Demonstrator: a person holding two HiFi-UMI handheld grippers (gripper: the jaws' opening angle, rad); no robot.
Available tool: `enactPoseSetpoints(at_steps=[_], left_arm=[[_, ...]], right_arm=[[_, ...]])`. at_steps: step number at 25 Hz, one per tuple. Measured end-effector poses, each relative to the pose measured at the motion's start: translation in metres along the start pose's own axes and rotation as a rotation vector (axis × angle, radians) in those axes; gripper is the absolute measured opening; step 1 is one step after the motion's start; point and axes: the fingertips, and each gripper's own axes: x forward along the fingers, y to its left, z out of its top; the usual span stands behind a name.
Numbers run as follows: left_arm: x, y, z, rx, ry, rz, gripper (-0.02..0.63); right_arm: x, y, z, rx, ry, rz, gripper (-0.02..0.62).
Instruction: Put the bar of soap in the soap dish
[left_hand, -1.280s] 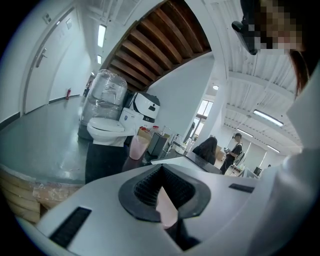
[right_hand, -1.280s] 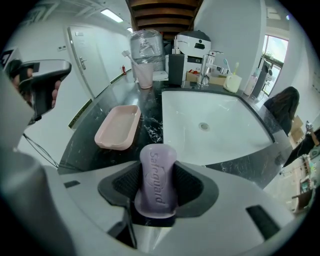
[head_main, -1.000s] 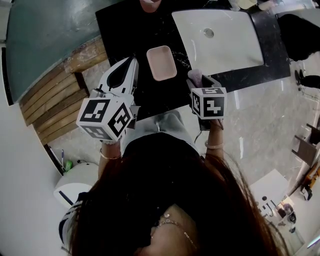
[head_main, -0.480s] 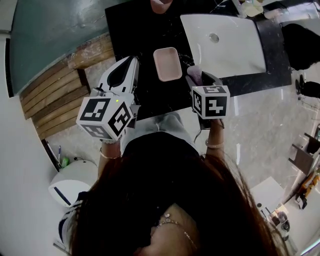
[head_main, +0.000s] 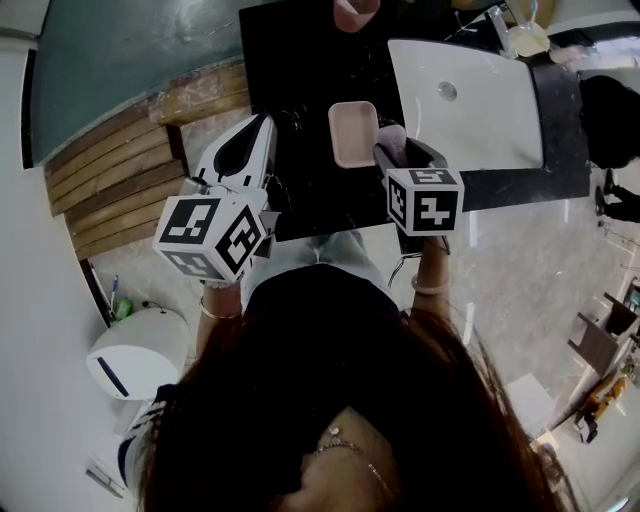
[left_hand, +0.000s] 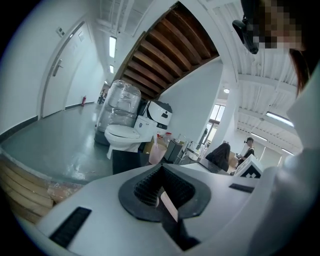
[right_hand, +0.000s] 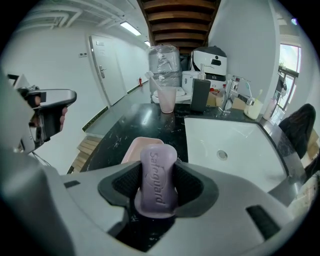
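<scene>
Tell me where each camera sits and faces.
Head view: on the person's head, facing steeply down; dark hair, left gripper, right gripper show.
Left gripper view: on that gripper, facing across the room at a white toilet; shut jaws show.
Right gripper view: on that gripper, facing down over jaws gripping the purple soap bar.
Shared by head and right gripper views: the pink rectangular soap dish.

A mock bathroom in a big open hall.
We see a black marble counter (head_main: 300, 160) with a white basin (head_main: 480, 110) and tap (right_hand: 231, 97), and a toilet (left_hand: 122, 134) on the open floor; perhaps a showroom.
</scene>
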Motion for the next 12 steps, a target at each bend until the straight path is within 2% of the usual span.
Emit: enactPoseSetpoints(at_steps=[12], left_arm=[[-0.026, 0.031, 0.000, -0.026, -0.024, 0.094, -0.005]], right_arm=[[0.022, 0.028, 0.019, -0.057, 0.001, 0.060, 0.204]])
